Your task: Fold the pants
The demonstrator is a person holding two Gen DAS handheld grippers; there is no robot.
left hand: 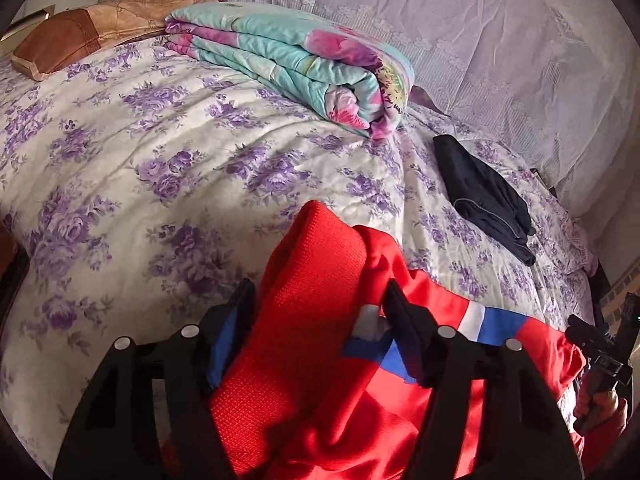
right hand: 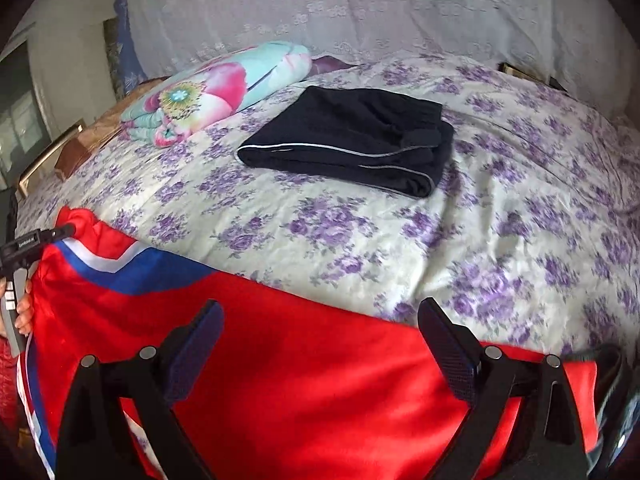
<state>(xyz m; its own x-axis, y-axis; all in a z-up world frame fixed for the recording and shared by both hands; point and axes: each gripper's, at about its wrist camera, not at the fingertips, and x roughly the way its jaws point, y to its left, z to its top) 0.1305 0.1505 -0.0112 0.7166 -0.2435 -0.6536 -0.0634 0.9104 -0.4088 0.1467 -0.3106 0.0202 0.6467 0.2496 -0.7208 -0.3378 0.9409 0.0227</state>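
The red pants (left hand: 316, 320) with white and blue stripes hang at the near edge of the bed. My left gripper (left hand: 320, 300) is shut on a bunched part of them near the stripe, the fabric bulging up between the fingers. In the right wrist view the red pants (right hand: 300, 360) spread wide under my right gripper (right hand: 320, 320), whose jaws stand wide open just above the cloth, gripping nothing. The left gripper (right hand: 60, 232) shows at the far left there, pinching the pants' top edge. The right gripper (left hand: 600, 344) shows at the right edge of the left wrist view.
The bed has a white cover with purple flowers (right hand: 400, 232). Folded dark pants (right hand: 348, 140) lie on it further back, also in the left wrist view (left hand: 484, 196). A folded turquoise and pink quilt (left hand: 296, 60) and a brown pillow (left hand: 80, 36) lie at the head. A lace curtain (right hand: 360, 4) hangs behind.
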